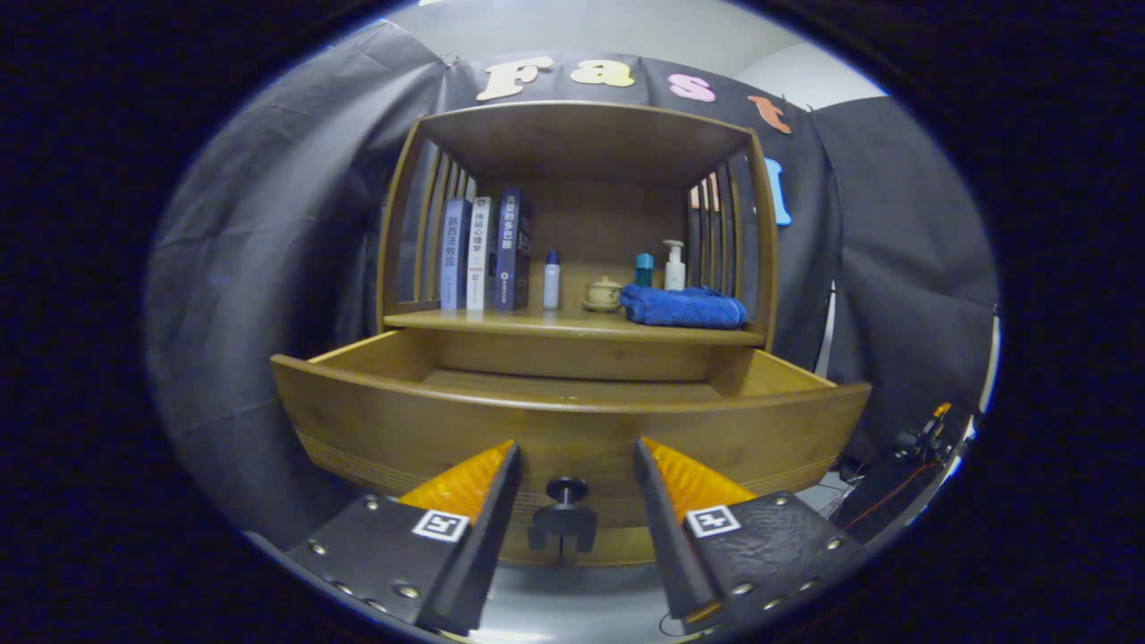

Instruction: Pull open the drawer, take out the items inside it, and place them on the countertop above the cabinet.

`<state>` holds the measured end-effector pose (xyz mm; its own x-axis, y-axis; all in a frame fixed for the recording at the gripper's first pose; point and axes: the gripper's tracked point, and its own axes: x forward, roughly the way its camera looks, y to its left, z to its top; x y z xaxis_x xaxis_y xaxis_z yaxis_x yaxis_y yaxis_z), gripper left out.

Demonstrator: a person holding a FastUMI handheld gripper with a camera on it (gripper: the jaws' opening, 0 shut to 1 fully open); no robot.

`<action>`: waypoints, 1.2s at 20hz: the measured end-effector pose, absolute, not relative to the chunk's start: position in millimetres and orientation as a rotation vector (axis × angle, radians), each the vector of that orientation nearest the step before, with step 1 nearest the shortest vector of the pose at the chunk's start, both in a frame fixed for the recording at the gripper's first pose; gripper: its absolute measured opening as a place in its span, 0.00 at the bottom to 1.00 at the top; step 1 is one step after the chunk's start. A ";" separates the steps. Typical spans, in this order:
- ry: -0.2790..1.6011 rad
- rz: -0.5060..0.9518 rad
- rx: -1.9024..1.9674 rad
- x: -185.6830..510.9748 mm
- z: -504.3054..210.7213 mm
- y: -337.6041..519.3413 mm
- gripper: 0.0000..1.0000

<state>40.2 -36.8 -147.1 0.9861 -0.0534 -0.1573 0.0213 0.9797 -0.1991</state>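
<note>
The gripper (577, 461) is wide open and holds nothing; the pulled-out drawer (572, 420) sits at twelve o'clock, its knob (566, 489) between the fingers.

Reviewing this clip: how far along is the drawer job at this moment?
Done: the drawer is pulled out, and a blue towel lies on the countertop. In hand: nothing; the hand-held gripper is open, facing the drawer's knob. Left: unclear, since the drawer front hides part of its inside.

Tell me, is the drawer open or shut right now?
Open: the drawer is pulled out, its bare floor showing. The gripper fingers stand apart either side of its knob.
</note>
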 end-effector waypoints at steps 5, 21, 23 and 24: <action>0.164 -0.010 -0.157 34.9 -113.5 -24.2 0.94; 0.371 -0.017 -0.147 139.7 -89.9 -10.2 0.94; 0.448 -0.046 -0.165 158.1 -101.7 -23.3 0.94; 0.496 -0.042 -0.156 162.9 -109.3 -25.1 0.95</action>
<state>162.9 -25.1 -109.3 0.8787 -0.0777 -0.4709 0.0019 0.9872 -0.1595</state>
